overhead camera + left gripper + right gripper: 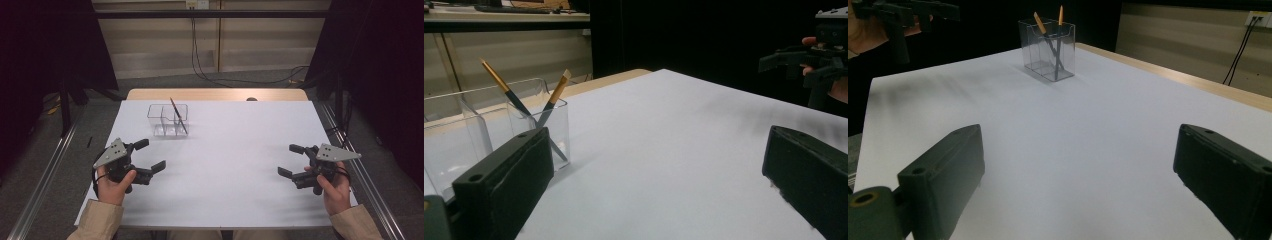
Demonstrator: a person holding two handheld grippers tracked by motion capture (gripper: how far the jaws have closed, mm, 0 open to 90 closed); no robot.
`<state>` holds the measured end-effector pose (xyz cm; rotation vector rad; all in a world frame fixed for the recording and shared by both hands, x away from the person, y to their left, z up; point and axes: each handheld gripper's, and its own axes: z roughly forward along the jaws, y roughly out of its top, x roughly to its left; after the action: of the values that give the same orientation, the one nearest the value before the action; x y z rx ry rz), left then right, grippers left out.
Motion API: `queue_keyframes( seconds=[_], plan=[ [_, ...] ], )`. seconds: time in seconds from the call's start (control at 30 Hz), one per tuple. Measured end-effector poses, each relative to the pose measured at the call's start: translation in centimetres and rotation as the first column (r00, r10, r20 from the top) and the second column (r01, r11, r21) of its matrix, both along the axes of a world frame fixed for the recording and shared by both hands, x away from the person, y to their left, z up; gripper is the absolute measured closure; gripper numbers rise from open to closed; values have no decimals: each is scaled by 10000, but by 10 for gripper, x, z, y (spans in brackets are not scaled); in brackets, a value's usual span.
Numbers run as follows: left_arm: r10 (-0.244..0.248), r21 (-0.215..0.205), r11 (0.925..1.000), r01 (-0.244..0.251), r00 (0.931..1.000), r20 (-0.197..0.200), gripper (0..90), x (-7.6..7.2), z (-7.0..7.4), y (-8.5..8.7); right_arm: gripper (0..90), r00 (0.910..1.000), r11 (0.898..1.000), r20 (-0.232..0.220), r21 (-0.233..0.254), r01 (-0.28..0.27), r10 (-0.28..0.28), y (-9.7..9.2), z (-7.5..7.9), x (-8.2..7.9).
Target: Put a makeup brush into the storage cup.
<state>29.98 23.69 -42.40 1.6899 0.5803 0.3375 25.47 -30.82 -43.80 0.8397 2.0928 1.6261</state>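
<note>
1. Altogether, two brushes (551, 102) stand tilted in one clear holder (167, 120) at the desk's (225, 170) far left.
2. Left gripper (150, 156): jaws wide apart, holding nothing.
3. Right gripper (290, 160): likewise agape, holding nothing, well apart from the holder.

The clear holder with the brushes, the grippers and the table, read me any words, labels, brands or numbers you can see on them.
There is no readable text.
Clear holder: bare plastic, no label.
Two brushes: no print can be made out on the handles.
Left gripper and right gripper: plain black jaws and grey plates, only screw holes.
White table: blank.
</note>
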Motion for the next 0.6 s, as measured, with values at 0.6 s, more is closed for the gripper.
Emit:
queue_keyframes(
  seconds=[0.6],
  plan=[
    [118, 13, 9999, -118, 9999, 28, 0, -7, -1, 9, 56, 10000, 10000, 7, -9, 18, -18, 0, 0, 0]
  ],
)
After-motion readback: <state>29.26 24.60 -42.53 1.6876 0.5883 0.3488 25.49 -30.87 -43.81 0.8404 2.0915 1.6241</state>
